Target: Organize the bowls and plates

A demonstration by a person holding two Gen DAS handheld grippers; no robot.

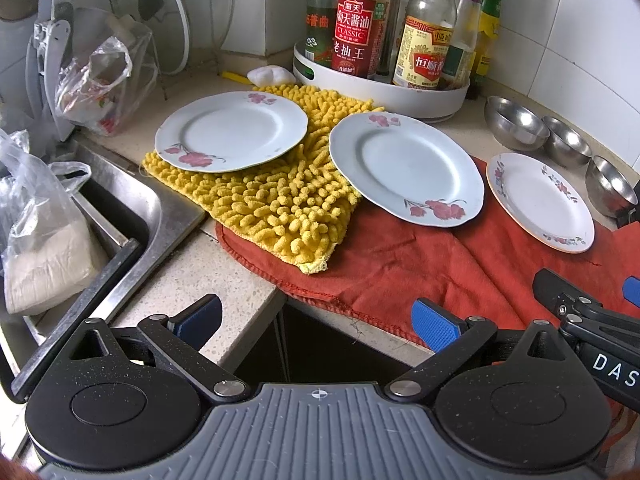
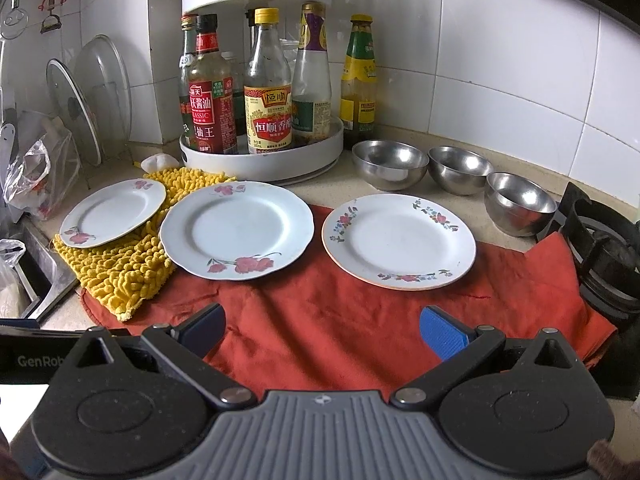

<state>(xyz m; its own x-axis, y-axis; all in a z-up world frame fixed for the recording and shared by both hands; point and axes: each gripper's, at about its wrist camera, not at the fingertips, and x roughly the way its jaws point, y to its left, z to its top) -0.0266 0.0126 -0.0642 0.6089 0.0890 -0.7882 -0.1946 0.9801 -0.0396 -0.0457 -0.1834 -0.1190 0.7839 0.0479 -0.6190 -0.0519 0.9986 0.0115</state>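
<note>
Three plates are laid in a row across the bench: a left plate (image 2: 114, 213) resting on a yellow chenille mat (image 2: 120, 276), a middle plate (image 2: 237, 235) with its rim over both the mat and a red cloth (image 2: 340, 320), and a right plate (image 2: 399, 240) with a smaller floral border, lying wholly on the cloth. At about 1 o'clock from the right plate, three steel bowls are lined up on the bare bench: a far bowl (image 2: 390, 164), a centre bowl (image 2: 460, 169) and a near bowl (image 2: 520, 203), each just beside the next. Nothing is stacked yet, so the sorting is judged to be at its start. The left gripper (image 1: 318, 322) and the right gripper (image 2: 323, 332) are both held low at 6 o'clock, short of the plates, with the jaws spread wide and nothing between them. Behind the plates at 12 o'clock a white turntable rack (image 2: 262, 160) of sauce bottles is crowded close, and a stove burner (image 2: 608, 256) sits at 3 o'clock beside the near bowl. Trouble is judged likeliest at the pickup: a thin glazed rim could slip from the pads, the soft mat could let the left plate tilt, and a dragged plate could bunch the cloth or knock a bottle.
</note>
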